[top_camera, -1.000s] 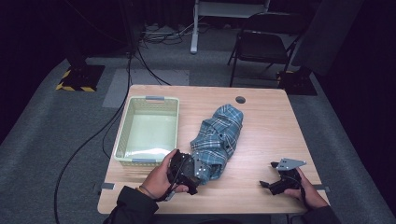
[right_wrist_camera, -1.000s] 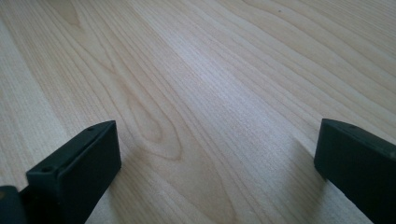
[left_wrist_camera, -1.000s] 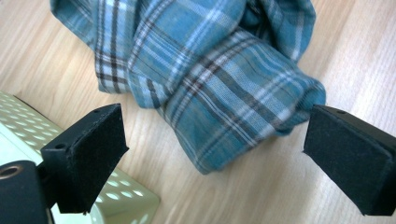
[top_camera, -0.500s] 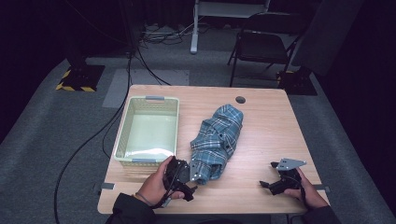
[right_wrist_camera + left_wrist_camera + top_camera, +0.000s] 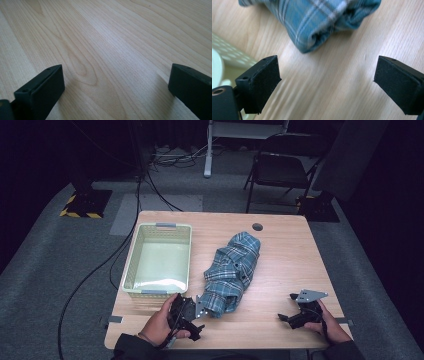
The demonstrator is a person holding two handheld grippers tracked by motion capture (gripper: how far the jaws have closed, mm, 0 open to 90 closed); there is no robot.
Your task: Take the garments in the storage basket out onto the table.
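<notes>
A crumpled blue plaid shirt [image 5: 232, 270] lies in the middle of the wooden table [image 5: 280, 250]. Its near end [image 5: 312, 22] is a rolled fold just beyond my left gripper's open jaws. My left gripper [image 5: 192, 317] rests near the front edge, just short of that end, and its gap [image 5: 328, 72] holds nothing but bare wood. My right gripper [image 5: 292, 315] sits at the front right, well away from the shirt. It is open too [image 5: 117, 80], low over bare wood.
A pale green plastic basket [image 5: 131, 265] stands left of the shirt with nothing in it; its perforated wall [image 5: 227, 58] is close to my left jaw. A round cable hole [image 5: 257, 226] marks the table's far edge. A folding chair [image 5: 280, 170] stands beyond it.
My left gripper has drawn back from the shirt's near end toward the front edge. The right gripper and the shirt have stayed put.
</notes>
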